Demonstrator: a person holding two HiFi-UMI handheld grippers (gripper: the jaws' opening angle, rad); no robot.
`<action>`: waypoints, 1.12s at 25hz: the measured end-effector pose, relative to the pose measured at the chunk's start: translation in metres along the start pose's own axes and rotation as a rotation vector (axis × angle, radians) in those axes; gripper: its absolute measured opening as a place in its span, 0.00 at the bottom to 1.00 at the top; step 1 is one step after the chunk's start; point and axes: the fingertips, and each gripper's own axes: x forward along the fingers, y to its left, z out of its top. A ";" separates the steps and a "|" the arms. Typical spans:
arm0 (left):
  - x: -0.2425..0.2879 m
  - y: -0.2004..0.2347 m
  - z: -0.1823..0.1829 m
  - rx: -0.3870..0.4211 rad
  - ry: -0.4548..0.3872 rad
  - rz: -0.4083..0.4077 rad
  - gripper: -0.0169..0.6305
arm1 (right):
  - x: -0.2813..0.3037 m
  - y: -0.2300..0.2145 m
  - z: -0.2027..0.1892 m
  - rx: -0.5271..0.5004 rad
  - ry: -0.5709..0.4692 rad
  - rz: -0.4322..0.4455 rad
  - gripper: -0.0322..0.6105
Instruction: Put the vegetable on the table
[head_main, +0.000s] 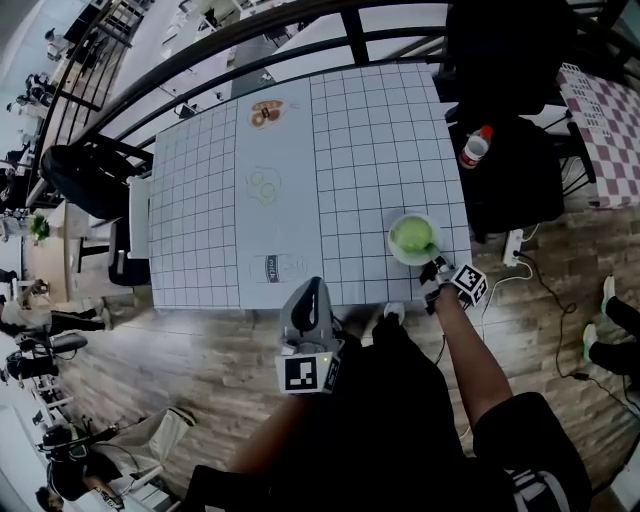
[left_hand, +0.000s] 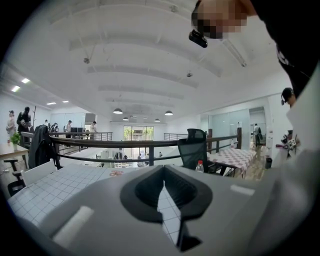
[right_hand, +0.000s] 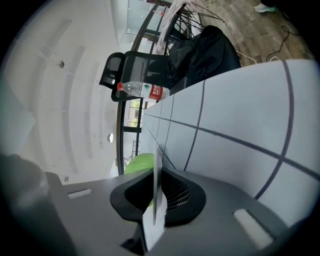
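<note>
The desk (head_main: 340, 150) is the biggest thing here, covered in a pale grid-patterned cloth and running away from the person towards a dark railing. Near its right-hand corner closest to the person is a white dish (head_main: 392, 232). Whether it rests on the cloth or is held just above it cannot be told.

The vegetable (head_main: 412, 236) lies inside the dish as a rounded, pale green heap that fills most of the hollow. It looks smooth and evenly coloured. No leaves or cut edges can be made out, so its kind stays uncertain.

It is probably light and fairly soft, and a hard pinch on it could bruise or squash it. The dish is stiff and likely smooth and slippery, and it may chip if knocked. A grip on the thin rim gives little surface to hold, so the dish could tilt or slide if swung quickly. Keeping it level seems wise.

The right tongs (head_main: 436, 266) are clamped on that rim at the edge nearest the person, with the thin white lip pinched between them and the green just behind it. The left tongs (head_main: 312, 292) hang off the near edge of the desk, drawn together with only a narrow slit between them and nothing held.
</note>
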 end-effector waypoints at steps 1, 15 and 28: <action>0.000 0.000 0.000 -0.003 -0.001 0.001 0.04 | 0.000 -0.001 0.000 0.012 -0.001 -0.006 0.09; 0.001 -0.012 0.009 -0.044 -0.043 -0.080 0.04 | -0.002 -0.016 -0.015 0.065 0.019 -0.183 0.09; -0.010 0.014 0.021 -0.071 -0.105 -0.057 0.04 | -0.018 -0.017 -0.035 -0.044 0.114 -0.275 0.21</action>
